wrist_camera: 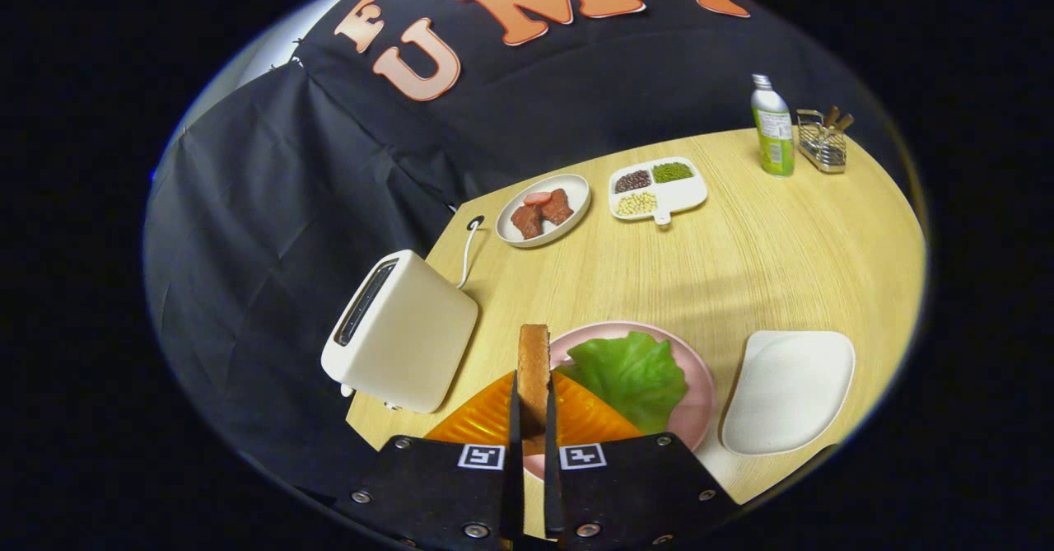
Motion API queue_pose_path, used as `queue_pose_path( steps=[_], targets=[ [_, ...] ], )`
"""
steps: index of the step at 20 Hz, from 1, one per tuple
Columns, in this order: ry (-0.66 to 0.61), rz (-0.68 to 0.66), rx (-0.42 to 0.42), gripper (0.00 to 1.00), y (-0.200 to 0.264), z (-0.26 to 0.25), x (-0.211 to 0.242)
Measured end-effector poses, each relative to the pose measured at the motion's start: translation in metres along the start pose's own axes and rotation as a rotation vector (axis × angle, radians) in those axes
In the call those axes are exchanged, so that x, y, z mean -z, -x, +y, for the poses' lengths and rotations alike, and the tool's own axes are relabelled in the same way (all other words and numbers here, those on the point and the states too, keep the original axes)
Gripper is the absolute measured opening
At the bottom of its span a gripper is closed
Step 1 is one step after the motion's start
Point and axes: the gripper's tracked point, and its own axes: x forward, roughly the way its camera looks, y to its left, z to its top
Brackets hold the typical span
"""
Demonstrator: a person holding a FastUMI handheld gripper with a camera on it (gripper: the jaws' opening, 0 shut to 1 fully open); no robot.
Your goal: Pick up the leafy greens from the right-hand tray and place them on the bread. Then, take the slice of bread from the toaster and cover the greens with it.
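Gripper view: jaws clamp the bread slice edge-on, carrying it upright above the leafy greens on the pink plate, probably to cover them.

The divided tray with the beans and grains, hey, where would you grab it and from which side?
By the small tab handle jutting from the near edge of the divided tray, coming in low from the side facing the pink plate. It is the one thin, flat part that fingers can close over. The gripper is shut on the bread slice now.
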Motion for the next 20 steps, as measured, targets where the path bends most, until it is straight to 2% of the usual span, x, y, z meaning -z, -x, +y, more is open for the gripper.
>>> queue_pose_path(
  steps=[3, 11, 12, 14, 17, 20],
  targets=[
    [0.001, -0.01, 0.068, 0.1, -0.002, -0.031, 0.007],
    [0.014, -0.028, 0.109, 0.11, -0.003, -0.053, 0.015],
    [0.025, -0.033, 0.124, 0.13, -0.002, -0.058, 0.015],
    [0.061, -0.055, 0.145, 0.24, -0.001, -0.062, 0.013],
    [0.128, -0.124, 0.15, 0.31, 0.006, -0.06, 0.001],
    [0.2, -0.234, 0.224, 0.36, 0.021, -0.072, -0.021]
  ],
)
